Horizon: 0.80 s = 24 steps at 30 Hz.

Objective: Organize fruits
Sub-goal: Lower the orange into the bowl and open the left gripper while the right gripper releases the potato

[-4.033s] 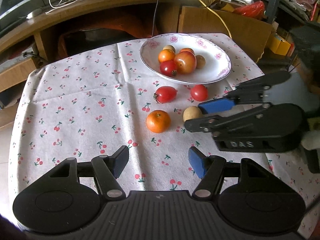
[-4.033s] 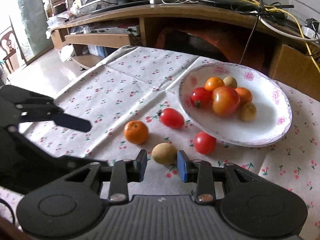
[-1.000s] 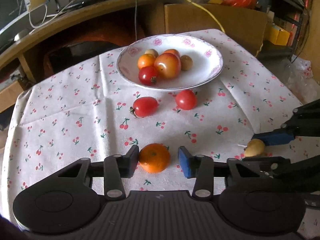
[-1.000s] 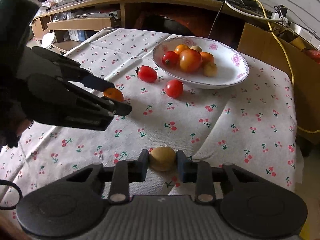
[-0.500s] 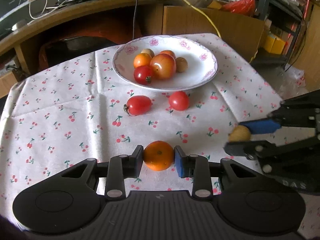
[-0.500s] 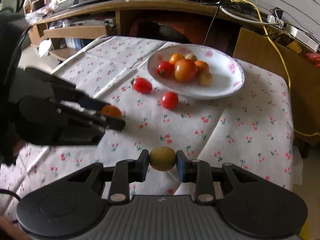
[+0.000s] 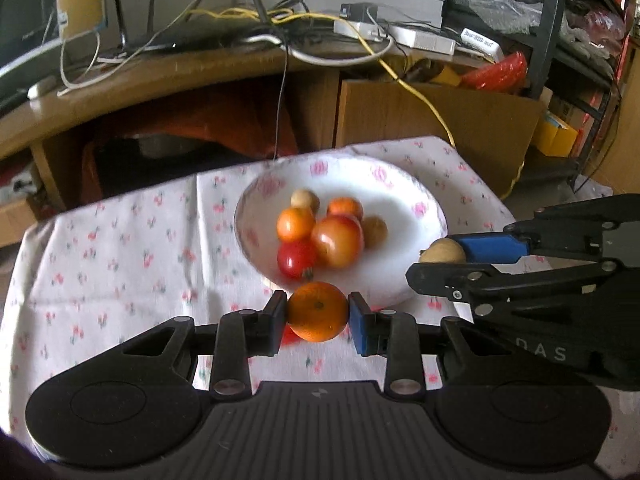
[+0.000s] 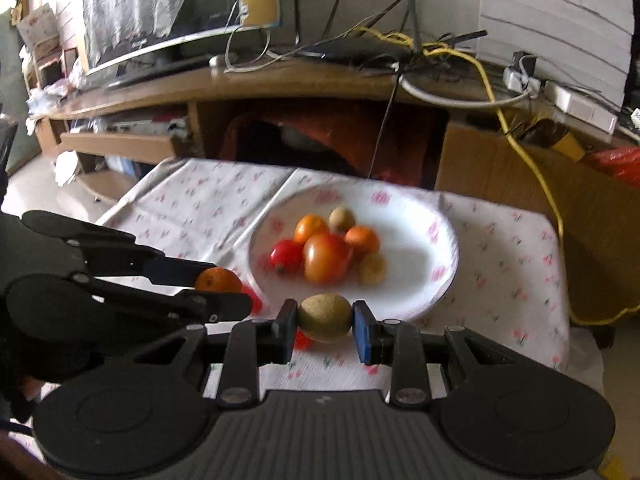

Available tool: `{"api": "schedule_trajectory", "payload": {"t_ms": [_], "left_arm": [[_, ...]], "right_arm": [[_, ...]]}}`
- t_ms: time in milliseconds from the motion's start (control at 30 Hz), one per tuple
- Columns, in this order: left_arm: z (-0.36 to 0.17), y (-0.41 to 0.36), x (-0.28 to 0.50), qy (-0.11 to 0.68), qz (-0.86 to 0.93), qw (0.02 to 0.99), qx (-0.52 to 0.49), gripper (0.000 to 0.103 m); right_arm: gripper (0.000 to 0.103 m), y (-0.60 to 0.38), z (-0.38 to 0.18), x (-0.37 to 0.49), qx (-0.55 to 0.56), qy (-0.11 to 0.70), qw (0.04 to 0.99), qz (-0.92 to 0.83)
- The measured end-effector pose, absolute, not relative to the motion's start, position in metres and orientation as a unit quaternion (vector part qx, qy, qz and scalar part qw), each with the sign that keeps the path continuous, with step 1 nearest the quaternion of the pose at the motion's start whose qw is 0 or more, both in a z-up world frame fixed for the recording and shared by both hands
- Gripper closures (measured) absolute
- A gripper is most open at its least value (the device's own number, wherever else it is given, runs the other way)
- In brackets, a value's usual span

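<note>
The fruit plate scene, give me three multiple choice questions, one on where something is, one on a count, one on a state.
1. Where is the orange?
A. on the plate
B. between the left gripper's pads
C. on the wooden shelf

2. How many fruits lie on the plate?
A. six
B. three
C. nine

3. What state is the right gripper in?
A. open and empty
B. out of view
C. shut on the yellowish fruit

Answers: 1 B, the left gripper clamps it from both sides. 2 A, six are countable in both wrist views. 3 C, its pads press the yellowish fruit.
</note>
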State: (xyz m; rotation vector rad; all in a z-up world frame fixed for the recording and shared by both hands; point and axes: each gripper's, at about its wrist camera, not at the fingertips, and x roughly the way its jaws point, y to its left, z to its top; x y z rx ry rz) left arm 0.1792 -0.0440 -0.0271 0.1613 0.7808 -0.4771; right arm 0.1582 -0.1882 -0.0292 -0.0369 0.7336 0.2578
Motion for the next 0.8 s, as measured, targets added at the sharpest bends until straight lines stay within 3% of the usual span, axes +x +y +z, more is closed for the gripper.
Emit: {"api": "schedule_trajectory", "payload": {"t_ms": [800], "left_arm": [[-0.044,-0.069,0.220,0.366,-0.214,0.899,0.107,0.062]], "right_arm": [[0.052,-0.216,-0.054,0.211,0.021,0.373,0.922,0.102]]}}
